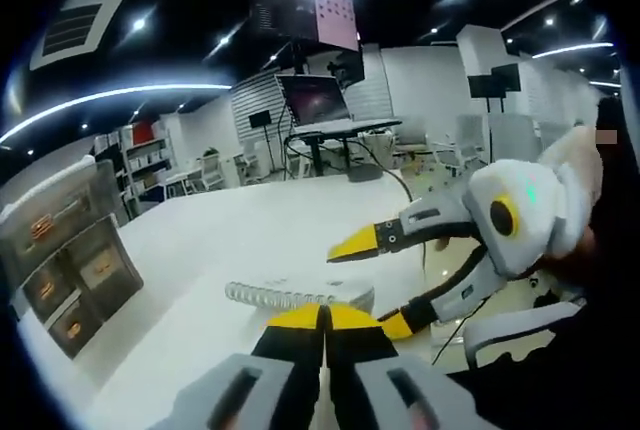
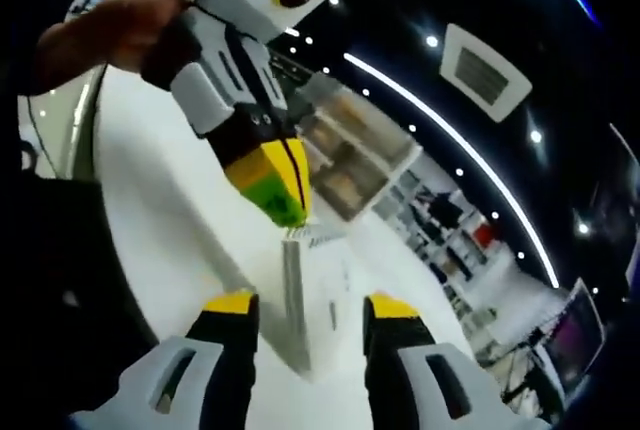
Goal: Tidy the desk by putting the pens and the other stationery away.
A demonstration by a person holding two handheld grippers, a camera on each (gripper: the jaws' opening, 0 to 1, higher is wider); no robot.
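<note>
Pressing left gripper jaws together beside the spiral notebook; spreading right gripper jaws toward it. Risking shoving it along the worktop rather than gripping.

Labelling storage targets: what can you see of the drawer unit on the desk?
The drawer unit is a small translucent grey plastic chest standing upright near the white desk's edge. Its stacked drawers, all closed, show orange-brown contents through their fronts. Neither gripper touches it. In the right gripper view it appears tilted behind the left gripper.
</note>
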